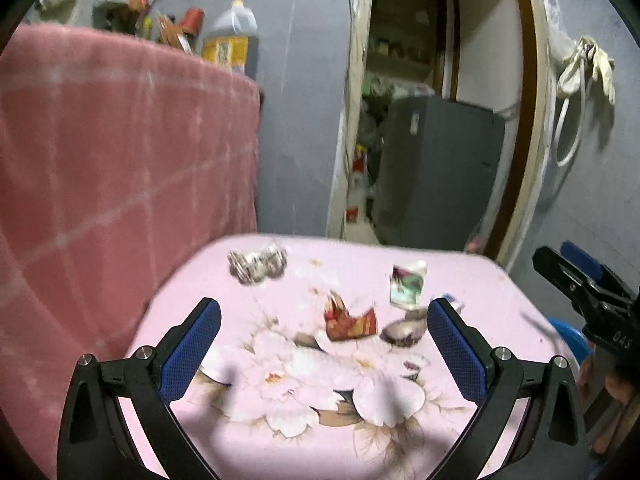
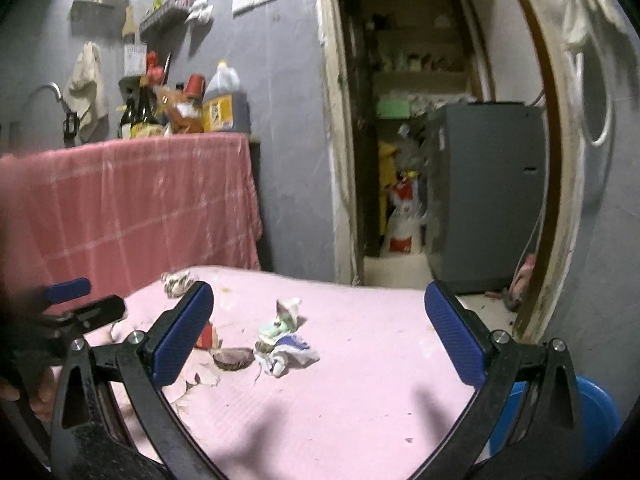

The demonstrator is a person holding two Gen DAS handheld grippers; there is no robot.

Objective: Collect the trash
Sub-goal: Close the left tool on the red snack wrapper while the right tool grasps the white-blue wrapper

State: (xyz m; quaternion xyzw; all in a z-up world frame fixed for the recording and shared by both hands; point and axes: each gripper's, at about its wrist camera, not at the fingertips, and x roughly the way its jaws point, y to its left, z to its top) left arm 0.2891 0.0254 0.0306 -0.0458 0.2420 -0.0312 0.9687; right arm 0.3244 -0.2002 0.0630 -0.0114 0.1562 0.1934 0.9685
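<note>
Both claws, left (image 1: 324,320) and right (image 2: 319,306), hover wide open and empty over the pink tabletop (image 2: 380,380), where scattered trash (image 2: 286,344) awaits; the approach looks underway, with a descent and pinch needed next.

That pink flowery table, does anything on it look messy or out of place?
Yes. Crumpled litter is scattered on the pink table: a red torn wrapper, a green-white packet, a blue-white crumpled wrapper, a dark shell-like scrap and a silvery wad at the far edge. Small crumbs dot the cloth too.
</note>
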